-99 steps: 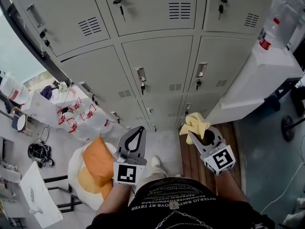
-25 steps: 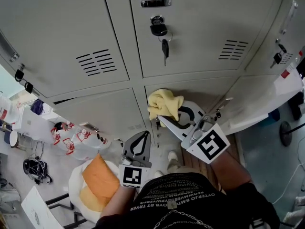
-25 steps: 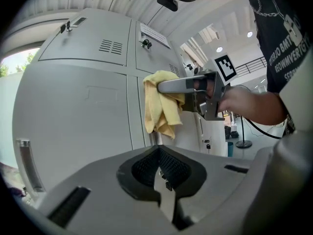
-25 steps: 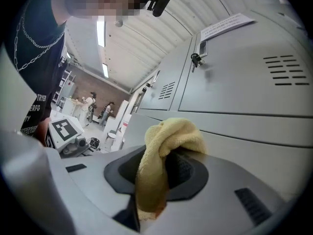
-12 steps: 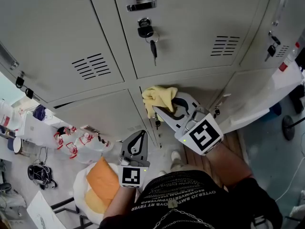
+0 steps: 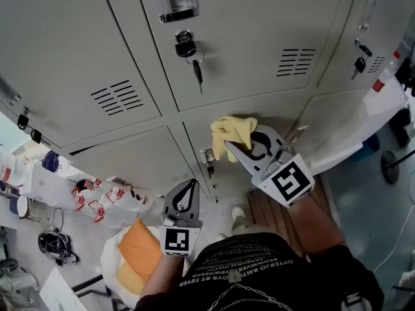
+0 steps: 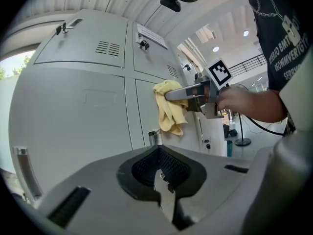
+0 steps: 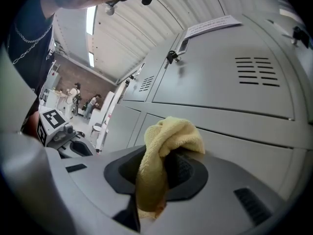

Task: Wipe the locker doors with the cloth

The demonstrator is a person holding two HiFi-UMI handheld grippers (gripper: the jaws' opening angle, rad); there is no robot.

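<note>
Head view shows grey locker doors [image 6: 259, 37]; right claw [image 6: 235, 149] clamps yellow cloth [image 6: 233, 131]

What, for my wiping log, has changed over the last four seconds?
The right gripper lifted the yellow cloth from down by the lowest lockers up to the locker door below the keyed door, then slid it rightward along it. It stays shut on the yellow cloth; the left gripper stays low, shut and empty.
</note>
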